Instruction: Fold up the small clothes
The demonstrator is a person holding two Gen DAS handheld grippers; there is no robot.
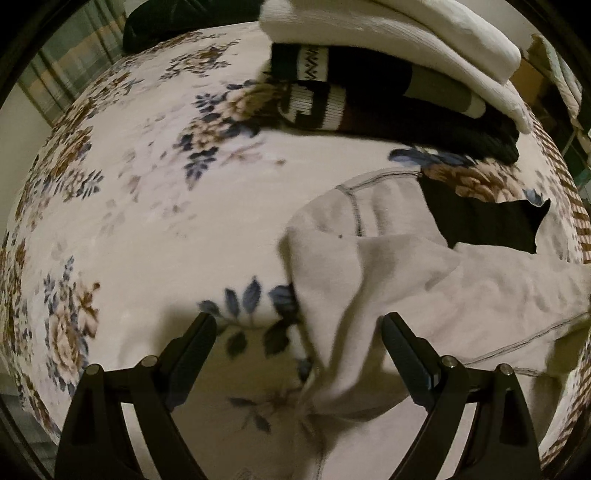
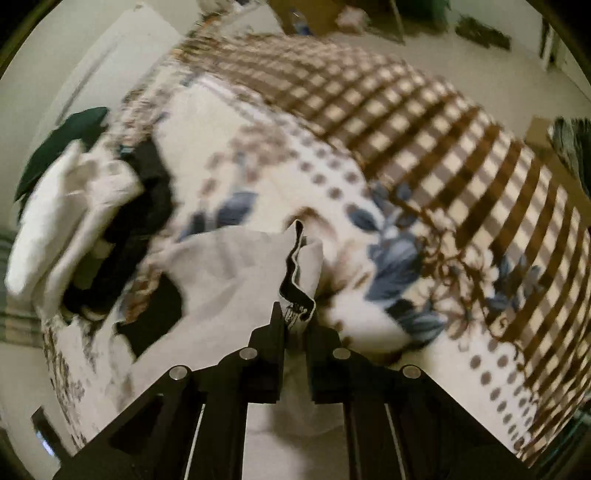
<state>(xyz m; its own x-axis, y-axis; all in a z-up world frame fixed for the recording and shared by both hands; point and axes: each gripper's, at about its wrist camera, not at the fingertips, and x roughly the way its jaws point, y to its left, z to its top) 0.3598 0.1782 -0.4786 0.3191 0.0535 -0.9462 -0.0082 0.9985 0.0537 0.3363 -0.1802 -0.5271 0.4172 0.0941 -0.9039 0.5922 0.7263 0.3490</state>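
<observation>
A light grey garment (image 1: 388, 266) with dark stitching and a black patch lies crumpled on the floral blanket (image 1: 147, 184), lower right in the left wrist view. My left gripper (image 1: 299, 325) is open above the blanket, its right finger over the garment's edge. My right gripper (image 2: 295, 317) is shut on the grey garment (image 2: 236, 266), pinching a black-trimmed edge with printed lettering and lifting it off the bed.
A stack of folded clothes (image 1: 388, 66), white on top of dark striped pieces, sits at the back of the bed; it also shows in the right wrist view (image 2: 74, 221). A brown checked blanket (image 2: 443, 147) covers the bed's far side. Cardboard boxes (image 2: 314, 14) stand beyond.
</observation>
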